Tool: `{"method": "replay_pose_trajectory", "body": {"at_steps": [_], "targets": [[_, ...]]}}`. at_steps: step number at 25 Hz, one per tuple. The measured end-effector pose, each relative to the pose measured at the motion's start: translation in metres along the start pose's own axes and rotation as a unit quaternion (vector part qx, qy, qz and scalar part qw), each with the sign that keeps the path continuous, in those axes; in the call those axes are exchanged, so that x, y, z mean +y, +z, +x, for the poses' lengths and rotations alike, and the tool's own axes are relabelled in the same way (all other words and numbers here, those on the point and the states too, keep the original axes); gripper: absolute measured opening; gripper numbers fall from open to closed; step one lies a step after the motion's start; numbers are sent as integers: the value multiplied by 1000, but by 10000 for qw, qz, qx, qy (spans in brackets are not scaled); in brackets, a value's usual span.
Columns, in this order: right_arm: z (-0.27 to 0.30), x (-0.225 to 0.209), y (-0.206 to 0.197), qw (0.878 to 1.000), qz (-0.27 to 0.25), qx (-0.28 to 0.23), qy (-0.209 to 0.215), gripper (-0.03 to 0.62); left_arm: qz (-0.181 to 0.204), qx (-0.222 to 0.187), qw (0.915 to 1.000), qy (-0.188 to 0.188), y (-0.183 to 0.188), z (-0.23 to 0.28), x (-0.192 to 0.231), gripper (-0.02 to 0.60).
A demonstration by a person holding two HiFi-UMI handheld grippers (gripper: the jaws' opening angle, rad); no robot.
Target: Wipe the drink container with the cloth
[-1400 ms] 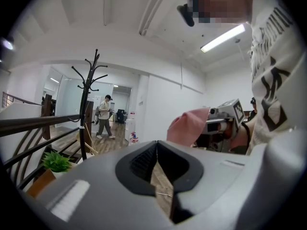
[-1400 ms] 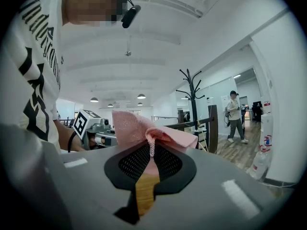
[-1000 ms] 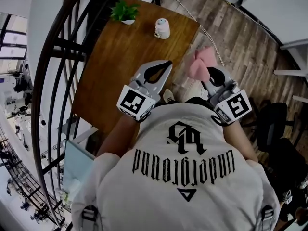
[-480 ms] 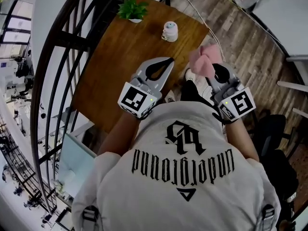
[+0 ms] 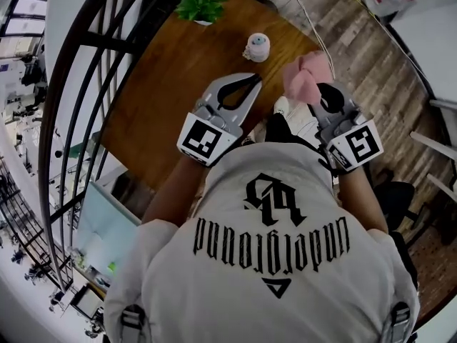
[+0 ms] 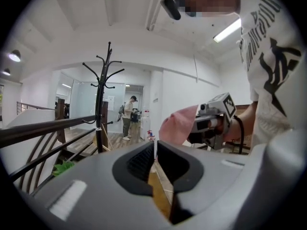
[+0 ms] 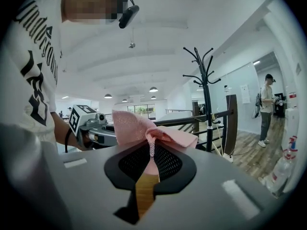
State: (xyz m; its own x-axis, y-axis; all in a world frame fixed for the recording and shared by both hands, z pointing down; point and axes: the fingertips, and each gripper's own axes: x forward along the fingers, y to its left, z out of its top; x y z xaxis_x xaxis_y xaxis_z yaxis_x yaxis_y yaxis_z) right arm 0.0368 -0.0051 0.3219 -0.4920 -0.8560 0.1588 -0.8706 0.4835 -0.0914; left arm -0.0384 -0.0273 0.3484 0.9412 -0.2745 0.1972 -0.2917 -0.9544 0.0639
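Observation:
The drink container (image 5: 257,47), a small white cup with a lid, stands on the far part of the brown wooden table (image 5: 164,91). My left gripper (image 5: 254,82) hovers over the table short of the cup, shut with nothing between its jaws (image 6: 154,150). My right gripper (image 5: 312,98) is raised past the table's right edge, shut on a pink cloth (image 5: 305,77) that bunches above its jaws (image 7: 152,150). In the left gripper view the pink cloth (image 6: 176,124) and the right gripper show at the right. The cup does not show in either gripper view.
A small green plant (image 5: 201,6) in a white pot stands at the table's far edge. A black curved railing (image 5: 78,98) runs along the left. A coat stand (image 6: 100,99) rises beyond it. Another person (image 7: 266,109) stands in the distance. Wood floor (image 5: 371,70) lies to the right.
Both grippers have edged forward toward the cup while the head view shifted, so the table now sits closer. The cloth stays in the right gripper. The left jaws stay shut.

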Motion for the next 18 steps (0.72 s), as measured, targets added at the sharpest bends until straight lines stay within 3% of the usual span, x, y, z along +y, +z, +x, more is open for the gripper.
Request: {"method": "replay_pose_trajectory", "body": {"at_steps": [9,18], "targets": [[39,-39,-29,9984,151,367,400,26,-185,230,9994,186,-26,43,39,64],[58,-63,-62,9967,305,587,480,26,-246,299,9992,141,-58,74,67,199]]}}
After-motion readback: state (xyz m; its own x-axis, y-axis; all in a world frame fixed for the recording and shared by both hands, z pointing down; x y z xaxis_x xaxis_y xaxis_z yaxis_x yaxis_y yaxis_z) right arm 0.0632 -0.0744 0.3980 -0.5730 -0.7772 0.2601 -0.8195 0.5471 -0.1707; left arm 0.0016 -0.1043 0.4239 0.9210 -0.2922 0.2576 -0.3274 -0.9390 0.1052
